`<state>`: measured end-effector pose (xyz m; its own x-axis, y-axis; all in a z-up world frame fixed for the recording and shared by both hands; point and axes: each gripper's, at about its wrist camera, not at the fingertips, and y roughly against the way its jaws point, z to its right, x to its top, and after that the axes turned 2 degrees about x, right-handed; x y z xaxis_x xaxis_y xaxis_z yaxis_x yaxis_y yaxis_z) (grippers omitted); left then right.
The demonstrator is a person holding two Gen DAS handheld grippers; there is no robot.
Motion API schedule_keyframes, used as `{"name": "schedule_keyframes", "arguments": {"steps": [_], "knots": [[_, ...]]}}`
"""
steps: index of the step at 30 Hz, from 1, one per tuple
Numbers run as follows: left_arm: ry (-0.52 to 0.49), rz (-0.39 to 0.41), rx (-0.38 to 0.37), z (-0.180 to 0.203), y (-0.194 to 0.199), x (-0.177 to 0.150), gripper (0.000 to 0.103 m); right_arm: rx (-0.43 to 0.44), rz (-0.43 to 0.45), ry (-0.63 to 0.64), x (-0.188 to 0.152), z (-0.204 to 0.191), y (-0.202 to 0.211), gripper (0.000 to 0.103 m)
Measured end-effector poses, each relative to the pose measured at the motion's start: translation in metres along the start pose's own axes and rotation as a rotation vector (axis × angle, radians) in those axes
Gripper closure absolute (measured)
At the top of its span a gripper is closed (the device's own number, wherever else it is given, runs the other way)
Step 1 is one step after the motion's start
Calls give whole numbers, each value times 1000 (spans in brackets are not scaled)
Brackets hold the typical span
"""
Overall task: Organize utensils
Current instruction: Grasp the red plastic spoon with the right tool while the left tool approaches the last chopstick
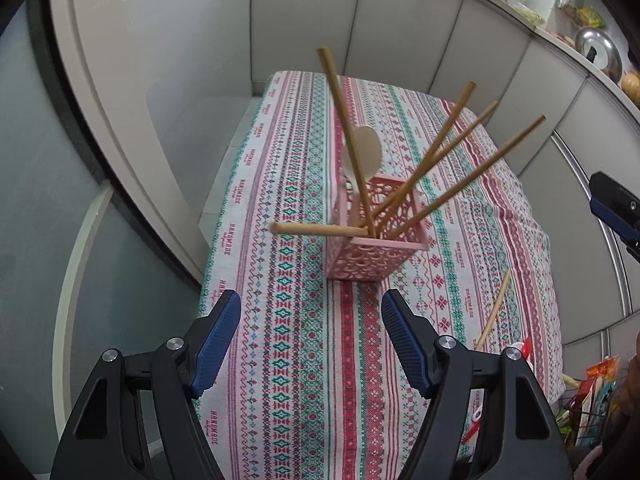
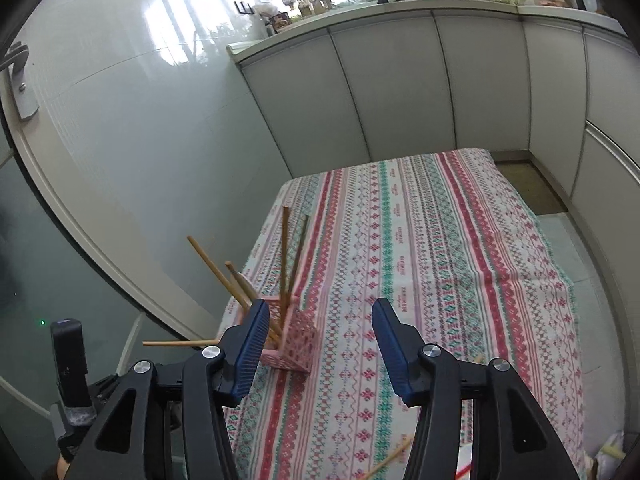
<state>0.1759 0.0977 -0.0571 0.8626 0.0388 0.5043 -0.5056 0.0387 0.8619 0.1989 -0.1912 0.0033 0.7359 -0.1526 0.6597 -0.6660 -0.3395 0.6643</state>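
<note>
A pink lattice basket point(image 1: 374, 236) stands on the tabletop point(image 1: 280, 320), which is covered by a striped, patterned cloth. In the basket are several wooden chopsticks point(image 1: 430, 156) that fan out over its rim: one lies nearly level and sticks out to the left, one rises steeply toward the far edge, and three lean up to the right. A pale spoon point(image 1: 366, 152) stands among them with its bowl uppermost. To the right of the basket, apart from it, a single loose chopstick point(image 1: 494, 312) lies on the cloth near the tabletop's edge. The left gripper point(image 1: 312, 344) hangs over the cloth on the near side of the basket, its jaws wide apart with nothing between them. In the right wrist view the right gripper point(image 2: 320, 344) sits just right of the basket point(image 2: 296, 344), its jaws apart and empty, with bare cloth between the blue pads.
</note>
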Motion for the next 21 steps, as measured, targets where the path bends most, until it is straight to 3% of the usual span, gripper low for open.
{"name": "schedule_keyframes", "arguments": {"steps": [7,14,21], "knots": [[-76,-26,-20,25,-2,-11,28,-97,-112,-53,-22,49,11,44],[-164,-84,-41,56,-15,-23,28,-117,-309,-195,-63,105,-2,43],[-240,-134,-63,89,-29,-35,28,-120,-397,-312,-90,150,-3,43]]}}
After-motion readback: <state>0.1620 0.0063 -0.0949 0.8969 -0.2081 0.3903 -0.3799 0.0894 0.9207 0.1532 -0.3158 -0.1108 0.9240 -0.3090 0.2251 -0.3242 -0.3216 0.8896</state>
